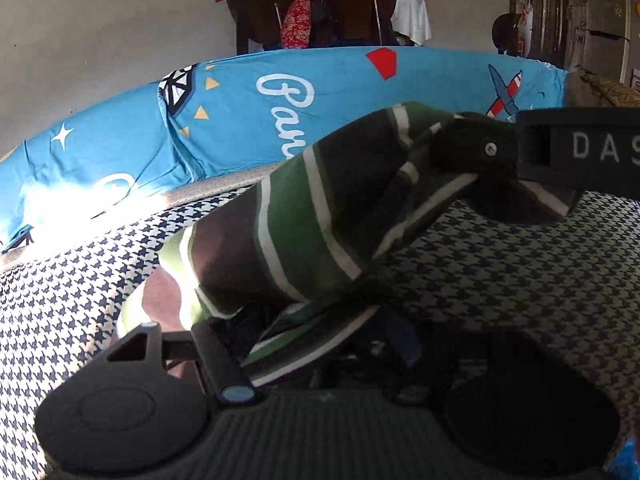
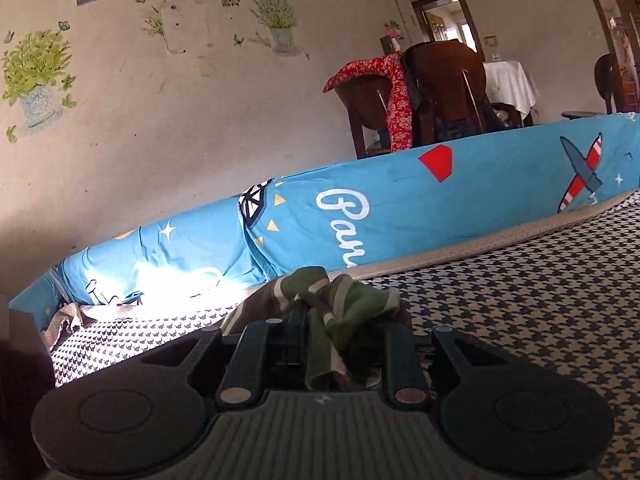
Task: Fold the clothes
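Decal-dotted wall [image 2: 168,128], wooden chairs [image 2: 444,92]

Matte black plastic left tongs [image 1: 320,344]: ribbed centre plate, round side discs, pale blue pivot caps. Black right tongs [image 2: 320,344], copper-toned pivot caps; in the left view, a silver screw and white letters "DAS".

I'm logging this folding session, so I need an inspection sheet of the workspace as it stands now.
Surface: houndstooth cover, sunlit at the left.
Job's things: striped garment, green, brown and white, lifted and stretched between both grippers.
Clutter: nothing seen.
Grippers: left gripper shut on the garment's near edge; right gripper shut on a bunched end.
Cables: nothing seen.
Surroundings: blue printed cushion along the back, wooden chairs with red floral cloth, wall with plant stickers.
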`<state>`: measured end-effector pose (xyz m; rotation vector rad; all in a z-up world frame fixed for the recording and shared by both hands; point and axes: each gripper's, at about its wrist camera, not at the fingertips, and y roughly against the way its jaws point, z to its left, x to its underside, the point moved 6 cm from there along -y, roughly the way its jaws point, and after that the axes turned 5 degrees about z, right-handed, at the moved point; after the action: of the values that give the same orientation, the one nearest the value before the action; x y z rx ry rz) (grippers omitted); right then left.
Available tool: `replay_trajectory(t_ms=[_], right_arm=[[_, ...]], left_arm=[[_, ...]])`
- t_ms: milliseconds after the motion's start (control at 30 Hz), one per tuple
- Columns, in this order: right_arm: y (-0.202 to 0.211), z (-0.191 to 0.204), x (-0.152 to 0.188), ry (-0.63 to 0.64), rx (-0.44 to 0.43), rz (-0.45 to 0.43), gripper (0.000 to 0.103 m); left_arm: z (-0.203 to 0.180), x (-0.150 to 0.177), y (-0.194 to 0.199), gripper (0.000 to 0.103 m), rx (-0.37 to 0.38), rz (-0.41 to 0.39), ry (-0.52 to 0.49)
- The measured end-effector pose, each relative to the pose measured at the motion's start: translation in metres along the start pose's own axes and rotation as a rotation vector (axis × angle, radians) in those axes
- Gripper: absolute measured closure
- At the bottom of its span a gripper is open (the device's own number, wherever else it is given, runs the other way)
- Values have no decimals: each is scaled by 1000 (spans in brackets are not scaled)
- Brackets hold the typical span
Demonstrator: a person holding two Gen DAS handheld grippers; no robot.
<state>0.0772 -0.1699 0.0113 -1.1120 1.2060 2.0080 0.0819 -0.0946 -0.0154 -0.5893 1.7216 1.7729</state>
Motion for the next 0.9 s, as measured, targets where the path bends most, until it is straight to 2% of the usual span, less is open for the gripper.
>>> replay_trajectory(t_ms=[233,400,600,767,900], right_arm=[[29,-28,-2,-38,106,-12,83],[41,-54,2,-112,242,17,83],[57,-88,3,-188,441,7,83],[56,-102,8,-278,434,50,79],[56,-106,8,-304,428,58,74]], left_arm=[[-37,11,11,30,48,-16,-76],[-51,26,14,28,55,-1,-122],[-52,34,19,25,60,0,-131],[-44,32,23,18,58,-17,-109],[-33,26,22,17,56,-28,-80]])
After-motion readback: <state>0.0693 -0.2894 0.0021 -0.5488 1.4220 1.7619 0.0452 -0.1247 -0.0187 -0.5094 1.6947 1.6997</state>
